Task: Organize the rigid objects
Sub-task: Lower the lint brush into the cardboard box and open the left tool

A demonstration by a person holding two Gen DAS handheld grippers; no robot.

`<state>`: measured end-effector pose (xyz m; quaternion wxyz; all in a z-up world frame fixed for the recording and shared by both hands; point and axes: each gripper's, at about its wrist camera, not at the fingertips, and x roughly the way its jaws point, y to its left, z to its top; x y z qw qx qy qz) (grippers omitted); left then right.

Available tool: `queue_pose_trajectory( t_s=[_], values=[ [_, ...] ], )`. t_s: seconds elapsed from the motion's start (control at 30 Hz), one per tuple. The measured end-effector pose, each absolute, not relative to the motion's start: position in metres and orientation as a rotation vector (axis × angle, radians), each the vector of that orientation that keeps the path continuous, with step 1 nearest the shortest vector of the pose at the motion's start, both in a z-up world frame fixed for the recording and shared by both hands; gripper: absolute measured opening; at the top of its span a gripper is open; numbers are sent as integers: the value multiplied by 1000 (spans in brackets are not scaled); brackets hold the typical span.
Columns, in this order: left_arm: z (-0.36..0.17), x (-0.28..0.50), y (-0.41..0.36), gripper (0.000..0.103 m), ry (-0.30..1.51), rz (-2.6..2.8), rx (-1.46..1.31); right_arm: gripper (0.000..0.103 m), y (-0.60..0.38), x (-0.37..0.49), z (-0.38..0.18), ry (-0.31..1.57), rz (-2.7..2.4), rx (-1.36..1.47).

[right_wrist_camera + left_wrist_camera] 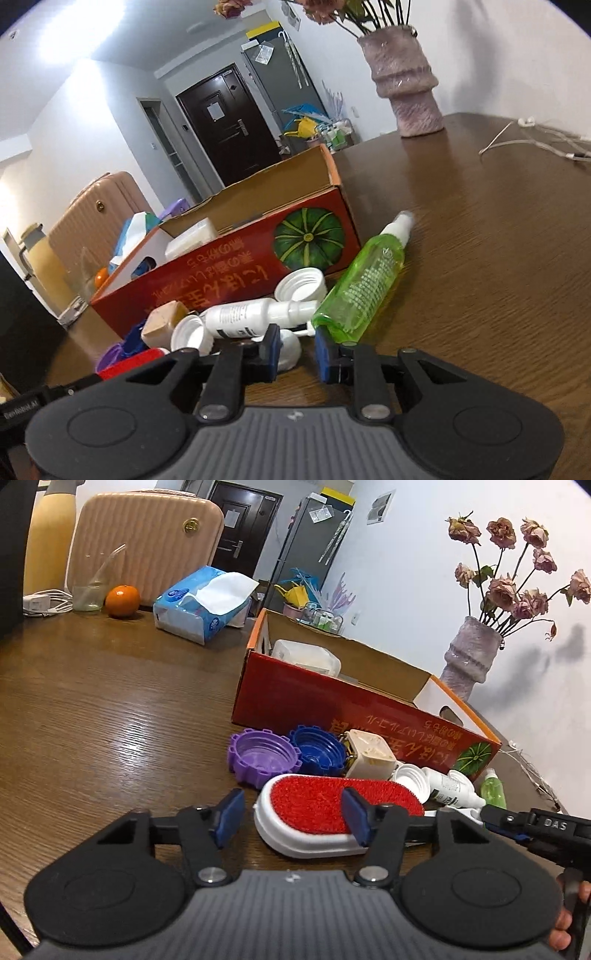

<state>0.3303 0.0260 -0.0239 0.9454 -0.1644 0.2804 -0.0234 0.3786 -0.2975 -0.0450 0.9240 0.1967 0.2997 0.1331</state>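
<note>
the left gripper hangs spread over the red-topped brush, which lies on the table before the red box; the right gripper, also spread, nears the green bottle; picking looks underway; next, i reckon, close and lift boxward.

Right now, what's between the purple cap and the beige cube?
In the left wrist view, the blue cap sits between the purple cap and the beige cube, crowding both.
</note>
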Motion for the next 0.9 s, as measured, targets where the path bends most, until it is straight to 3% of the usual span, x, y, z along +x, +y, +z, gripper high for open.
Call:
queue_pose_trajectory(
  t_s=[0.3,0.9],
  values=[
    [-16,302,25,49,553,-16,-354,19,-291,376,-42,679,341,379],
    [23,182,2,48,430,-70,-355,19,-314,235,7,515,325,337]
  ],
)
